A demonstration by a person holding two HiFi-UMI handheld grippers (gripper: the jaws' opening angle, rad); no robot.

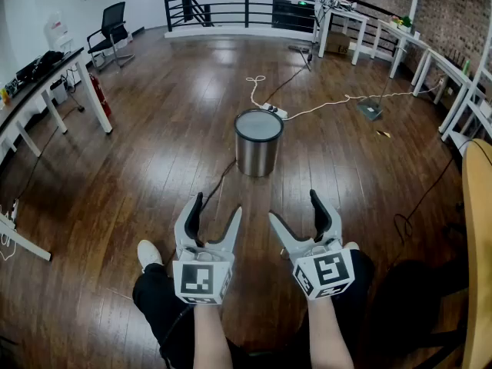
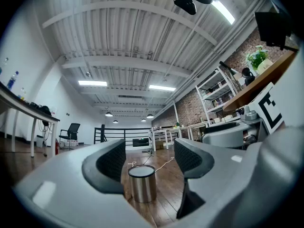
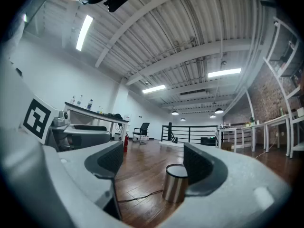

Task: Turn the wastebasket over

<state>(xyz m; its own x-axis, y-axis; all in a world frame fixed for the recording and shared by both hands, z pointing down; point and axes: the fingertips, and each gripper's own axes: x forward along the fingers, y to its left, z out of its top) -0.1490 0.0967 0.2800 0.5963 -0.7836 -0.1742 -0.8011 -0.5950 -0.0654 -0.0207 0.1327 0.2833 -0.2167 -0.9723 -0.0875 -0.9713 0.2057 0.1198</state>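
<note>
The wastebasket (image 1: 257,143) stands upright on the wooden floor (image 1: 154,167). Its flat grey top could be a lid or a base; I cannot tell which. In the right gripper view one jaw hides its right edge. The left hand-held gripper (image 1: 216,206) and right hand-held gripper (image 1: 294,207) hover well short of it, jaws spread wide and empty. Bare floor rings it, and a cable (image 1: 221,181) runs up to its near side.

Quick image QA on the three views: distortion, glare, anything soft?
Head view: barrel distortion bows the railing, a pale sheen lies on the wooden floor, and the wastebasket is sharp. Left gripper view: fisheye circle with black corners, ceiling lights blown out. Right gripper view: same black corners, strip light clipped to white.
</note>
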